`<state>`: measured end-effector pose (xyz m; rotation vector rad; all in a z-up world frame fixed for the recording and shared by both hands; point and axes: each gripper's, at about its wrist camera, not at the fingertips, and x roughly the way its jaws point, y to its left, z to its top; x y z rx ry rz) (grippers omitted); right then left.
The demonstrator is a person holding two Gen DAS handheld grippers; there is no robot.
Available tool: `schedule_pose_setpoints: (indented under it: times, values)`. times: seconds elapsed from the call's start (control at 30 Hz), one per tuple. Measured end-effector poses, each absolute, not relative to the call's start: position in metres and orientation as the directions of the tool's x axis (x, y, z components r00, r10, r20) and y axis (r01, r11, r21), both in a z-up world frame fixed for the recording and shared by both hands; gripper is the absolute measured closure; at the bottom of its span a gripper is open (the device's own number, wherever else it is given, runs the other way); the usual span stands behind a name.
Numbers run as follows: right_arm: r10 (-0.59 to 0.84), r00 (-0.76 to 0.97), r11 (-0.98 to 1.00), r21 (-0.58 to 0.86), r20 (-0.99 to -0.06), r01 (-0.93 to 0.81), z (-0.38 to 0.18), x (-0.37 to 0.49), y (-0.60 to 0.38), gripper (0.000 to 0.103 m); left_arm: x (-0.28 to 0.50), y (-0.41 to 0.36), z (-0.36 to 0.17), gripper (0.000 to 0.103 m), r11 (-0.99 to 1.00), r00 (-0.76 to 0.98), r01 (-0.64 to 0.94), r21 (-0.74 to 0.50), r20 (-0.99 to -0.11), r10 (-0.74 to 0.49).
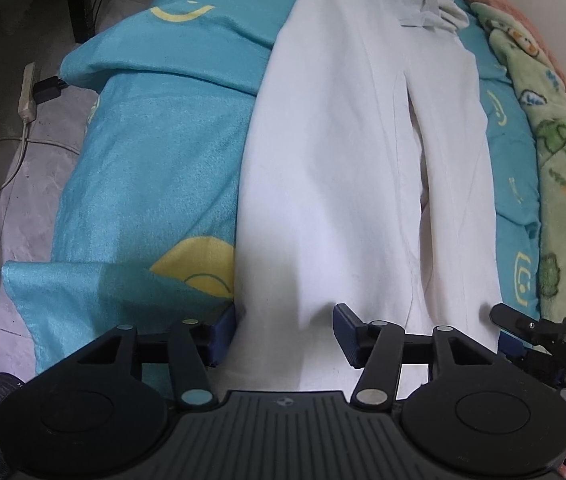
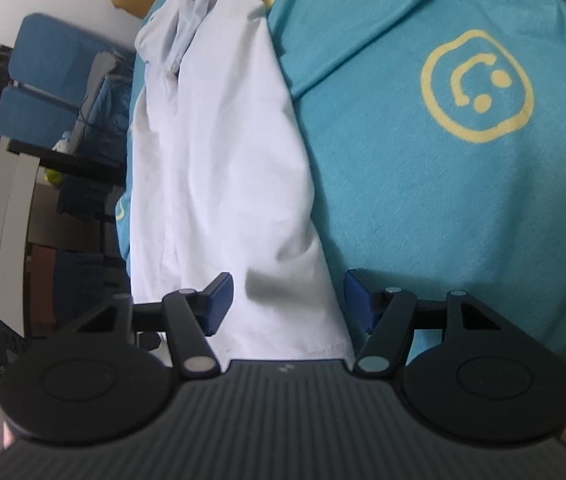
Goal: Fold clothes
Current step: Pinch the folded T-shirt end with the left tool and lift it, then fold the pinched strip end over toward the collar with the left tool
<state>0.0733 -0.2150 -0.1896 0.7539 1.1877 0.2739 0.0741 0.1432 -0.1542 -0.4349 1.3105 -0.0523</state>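
Left claw [image 1: 285,334] agape astride white trousers [image 1: 363,160] hem on blanket [image 1: 155,168].

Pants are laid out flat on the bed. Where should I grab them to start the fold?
Grip the white pants at the leg hems nearest you, one per gripper, coming in low from the foot end. Left gripper and right gripper already straddle them, open.

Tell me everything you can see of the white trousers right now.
The white trousers lie flat and lengthwise on the teal blanket, legs side by side with a narrow gap between them. The cloth looks soft, matte and lightly creased. The far waist end is bunched, showing greyish lining. The left gripper is open, straddling one leg end; the right gripper is open, straddling the other hem. Neither grips yet.
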Motion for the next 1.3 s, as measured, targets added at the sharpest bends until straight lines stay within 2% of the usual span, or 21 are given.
schedule_pose_setpoints:
  times: [0.1,0.3,0.33,0.37,0.4,0.43,0.47,0.53,0.7,0.8,1.0,1.3]
  values:
    - [0.598,0.343,0.719,0.674,-0.724,0.170,-0.191,0.071,-0.210,0.039,0.069,0.141,-0.155,0.047,0.910,0.270,-0.207,-0.360,-0.915,-0.301]
    - [0.588,0.310,0.765,0.638,-0.747,0.088,-0.188,0.071,-0.193,0.039,0.070,0.130,-0.154,0.048,0.936,0.227,-0.169,-0.308,-0.937,-0.267]
    - [0.590,0.297,0.774,0.630,-0.751,0.055,-0.186,0.071,-0.188,0.040,0.070,0.129,-0.152,0.054,0.942,0.224,-0.163,-0.293,-0.941,-0.254]
    - [0.584,0.287,0.788,0.615,-0.760,0.024,-0.184,0.070,-0.182,0.050,0.069,0.126,-0.150,0.066,0.950,0.226,-0.163,-0.265,-0.948,-0.226]
    - [0.563,0.285,0.810,0.587,-0.776,-0.004,-0.182,0.068,-0.177,0.056,0.067,0.123,-0.148,0.073,0.955,0.231,-0.160,-0.249,-0.950,-0.209]
    - [0.547,0.283,0.825,0.564,-0.788,-0.026,-0.181,0.067,-0.174,0.068,0.066,0.123,-0.146,0.086,0.953,0.239,-0.157,-0.257,-0.947,-0.216]
    - [0.540,0.283,0.832,0.554,-0.793,-0.036,-0.180,0.067,-0.172,0.083,0.064,0.122,-0.144,0.095,0.950,0.250,-0.158,-0.269,-0.942,-0.225]
    - [0.533,0.287,0.838,0.544,-0.796,-0.047,-0.176,0.066,-0.173,0.091,0.058,0.128,-0.136,0.100,0.927,0.302,-0.183,-0.326,-0.917,-0.263]
    - [0.578,0.330,0.804,0.590,-0.747,-0.072,-0.141,0.066,-0.186,0.094,0.035,0.153,-0.095,0.101,0.811,0.478,-0.213,-0.545,-0.782,-0.400]
    - [0.586,0.389,0.793,0.602,-0.711,-0.095,-0.105,0.061,-0.198,0.095,0.026,0.165,-0.059,0.102,0.746,0.579,-0.193,-0.638,-0.687,-0.438]
    - [0.571,0.496,0.803,0.571,-0.654,-0.171,-0.042,0.039,-0.209,0.095,0.000,0.164,-0.010,0.102,0.716,0.674,-0.166,-0.678,-0.608,-0.419]
    - [0.566,0.559,0.790,0.593,-0.606,-0.157,-0.033,-0.052,-0.240,0.095,-0.091,0.151,0.013,0.102,0.682,0.692,-0.135,-0.719,-0.561,-0.455]
